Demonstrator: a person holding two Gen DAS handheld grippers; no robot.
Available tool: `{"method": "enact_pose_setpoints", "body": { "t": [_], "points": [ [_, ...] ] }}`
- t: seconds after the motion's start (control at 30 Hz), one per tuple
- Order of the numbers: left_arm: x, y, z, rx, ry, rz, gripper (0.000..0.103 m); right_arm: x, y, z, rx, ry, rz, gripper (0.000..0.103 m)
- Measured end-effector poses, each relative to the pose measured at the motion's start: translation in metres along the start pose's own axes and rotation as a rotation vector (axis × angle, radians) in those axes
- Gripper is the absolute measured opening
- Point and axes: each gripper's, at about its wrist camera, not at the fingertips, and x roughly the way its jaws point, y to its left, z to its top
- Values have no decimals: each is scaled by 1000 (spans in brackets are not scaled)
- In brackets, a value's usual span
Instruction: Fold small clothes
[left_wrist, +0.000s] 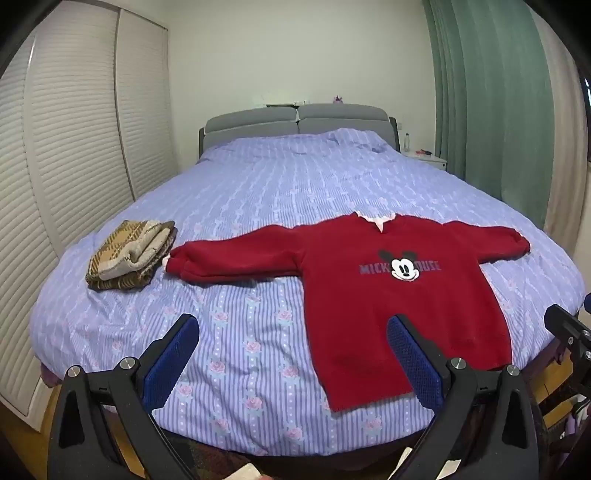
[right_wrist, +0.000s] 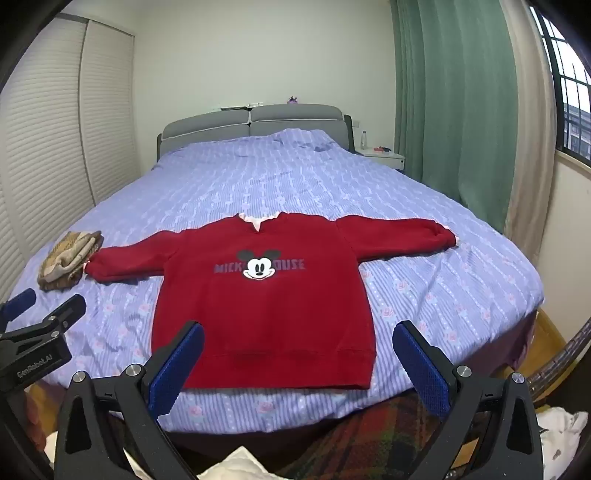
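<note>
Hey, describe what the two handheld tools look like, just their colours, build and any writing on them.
Both match. The right tool has black angular plastic arms with silver round bolts and flat pads of textured blue. The left tool is the same build; seen from the right wrist view, its black body carries white "GenRobot.AI" lettering. No cables show.

Red sweatshirt (right_wrist: 264, 299) lies flat, face up, on the bed (right_wrist: 424, 236) near its foot edge, both sleeves spread straight out to the sides. Mickey Mouse face print and grey lettering on the chest, pink collar at the neck, hem towards the foot edge. Folded tan plaid garment (left_wrist: 129, 254) sits at the bed's left edge, just beside the sweatshirt's left-hand cuff, maybe touching.
</note>
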Motion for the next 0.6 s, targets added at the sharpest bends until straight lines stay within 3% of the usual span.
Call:
{"method": "enact_pose_setpoints", "body": {
  "t": [0.13, 0.23, 0.6],
  "points": [
    [6, -3, 9, 4, -6, -12, 103, 0, 0, 0, -4, 15, -8, 103],
    [-9, -3, 0, 31, -54, -35, 103, 0, -1, 0, -1, 16, -7, 103],
    [-11, -1, -1, 25, -53, -64, 103, 3, -2, 3, -7, 8, -6, 103]
  ]
}}
